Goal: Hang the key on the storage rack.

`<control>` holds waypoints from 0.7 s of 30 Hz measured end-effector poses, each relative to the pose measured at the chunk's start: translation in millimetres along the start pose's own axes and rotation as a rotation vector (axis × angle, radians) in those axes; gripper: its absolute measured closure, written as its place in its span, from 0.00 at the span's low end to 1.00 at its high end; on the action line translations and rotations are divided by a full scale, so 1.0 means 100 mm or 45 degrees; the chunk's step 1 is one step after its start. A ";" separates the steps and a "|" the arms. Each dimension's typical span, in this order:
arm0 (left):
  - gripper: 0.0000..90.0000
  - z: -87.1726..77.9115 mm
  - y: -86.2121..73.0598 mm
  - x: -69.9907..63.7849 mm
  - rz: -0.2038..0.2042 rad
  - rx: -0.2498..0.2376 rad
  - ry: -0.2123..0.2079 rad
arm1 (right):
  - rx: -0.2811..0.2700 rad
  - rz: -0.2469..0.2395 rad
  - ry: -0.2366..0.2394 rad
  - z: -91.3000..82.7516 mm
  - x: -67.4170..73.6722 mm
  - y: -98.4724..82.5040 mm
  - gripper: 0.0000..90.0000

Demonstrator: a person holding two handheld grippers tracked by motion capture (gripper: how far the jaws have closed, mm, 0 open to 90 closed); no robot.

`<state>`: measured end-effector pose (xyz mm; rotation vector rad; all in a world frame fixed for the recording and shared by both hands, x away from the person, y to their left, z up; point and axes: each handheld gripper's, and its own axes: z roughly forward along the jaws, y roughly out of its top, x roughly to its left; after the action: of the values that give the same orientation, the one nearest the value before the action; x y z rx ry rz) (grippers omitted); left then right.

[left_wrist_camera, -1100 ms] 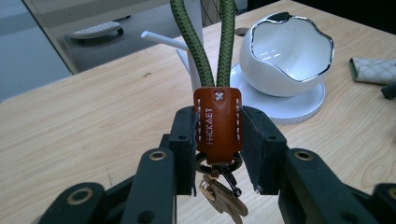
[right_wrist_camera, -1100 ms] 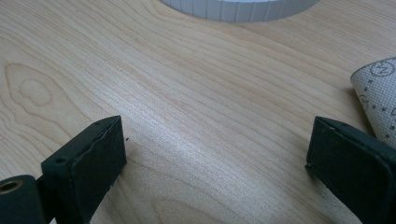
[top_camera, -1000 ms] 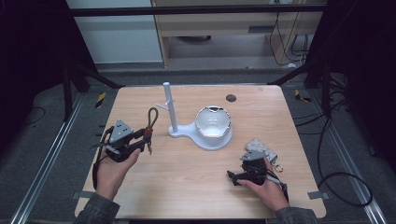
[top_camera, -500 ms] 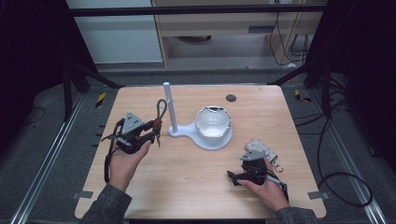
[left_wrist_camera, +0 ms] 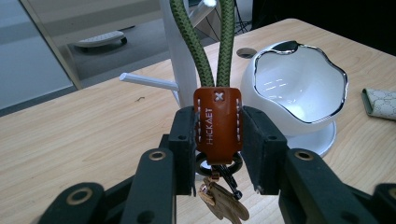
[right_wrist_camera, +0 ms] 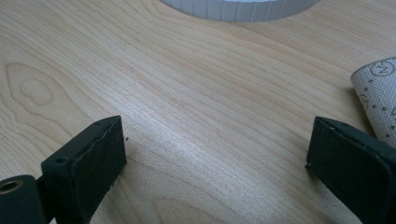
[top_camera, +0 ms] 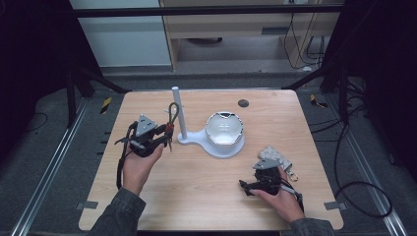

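Note:
My left gripper [top_camera: 164, 136] is shut on a keychain's orange leather tab [left_wrist_camera: 217, 123], held a little above the table just left of a white stand's upright post [top_camera: 179, 115]. The green cord loop [top_camera: 173, 111] rises from the tab beside the post, and small keys [left_wrist_camera: 223, 201] hang below it. One peg [left_wrist_camera: 148, 82] sticks out sideways from the post. The stand also carries a white bowl [top_camera: 224, 130] with a wavy rim. My right gripper [top_camera: 247, 187] rests low on the table at the front right, jaws wide open over bare wood [right_wrist_camera: 215, 154].
A pale patterned pouch [top_camera: 275, 157] lies right beside the right hand, and its corner [right_wrist_camera: 380, 100] shows past the right jaw. A dark round hole [top_camera: 243, 103] is in the tabletop behind the bowl. Dark frame rails flank the table.
My left gripper has carried the keychain rightward, from the table's left side to just beside the white post. The right hand has stayed in place.

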<state>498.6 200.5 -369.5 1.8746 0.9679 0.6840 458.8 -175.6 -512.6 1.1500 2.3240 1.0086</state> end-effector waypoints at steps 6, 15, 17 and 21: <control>0.73 0.07 -0.02 0.01 -0.006 0.018 0.002 | -0.001 -0.001 0.003 0.00 0.00 0.00 0.05; 0.73 0.15 -0.04 0.03 -0.019 0.031 0.003 | -0.003 -0.006 0.004 0.00 0.00 0.00 0.05; 0.73 0.16 -0.05 0.03 -0.020 0.037 0.002 | -0.003 -0.007 0.005 0.00 0.00 0.00 0.05; 0.73 0.19 -0.05 0.02 -0.018 0.040 0.001 | -0.001 -0.003 0.005 0.00 0.00 -0.01 0.05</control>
<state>512.7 194.9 -382.8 1.8935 0.9969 0.6652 458.3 -176.1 -512.7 1.1457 2.3273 1.0120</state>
